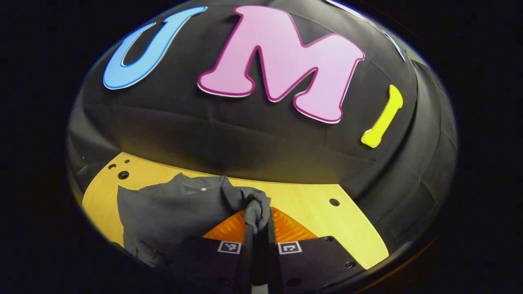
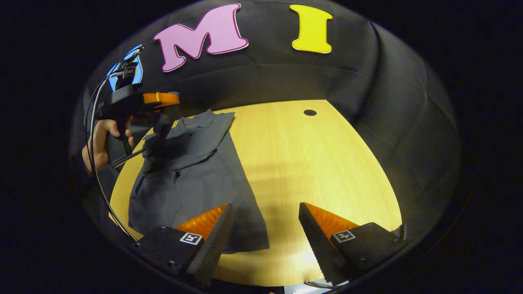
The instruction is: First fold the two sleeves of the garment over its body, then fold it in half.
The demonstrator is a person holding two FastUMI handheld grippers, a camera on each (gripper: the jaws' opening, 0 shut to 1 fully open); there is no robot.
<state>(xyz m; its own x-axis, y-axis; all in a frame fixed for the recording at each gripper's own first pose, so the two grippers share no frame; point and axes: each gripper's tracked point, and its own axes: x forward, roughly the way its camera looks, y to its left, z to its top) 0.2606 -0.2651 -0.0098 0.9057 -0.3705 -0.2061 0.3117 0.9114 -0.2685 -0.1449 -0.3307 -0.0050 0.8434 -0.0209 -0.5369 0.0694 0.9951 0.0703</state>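
A dark grey shirt (image 2: 192, 175) lies on the wooden table (image 2: 310, 163), collar toward the far wall. In the left gripper view my left gripper (image 1: 257, 222) is shut on a bunched sleeve (image 1: 255, 210), lifted off the shirt's body (image 1: 171, 208). The right gripper view shows that same left gripper (image 2: 161, 122), held by a hand (image 2: 96, 143), raised above the shirt's far left part with the sleeve hanging from it. My right gripper (image 2: 265, 212) stands open above the table by the shirt's near right hem, nothing between its fingers.
Black cloth wall (image 2: 367, 81) curves around the table's back and right side. Small round holes sit in the tabletop (image 2: 310, 112) (image 1: 334, 202). A cable (image 2: 98, 179) hangs from the left gripper. Bare wood stretches to the right of the shirt.
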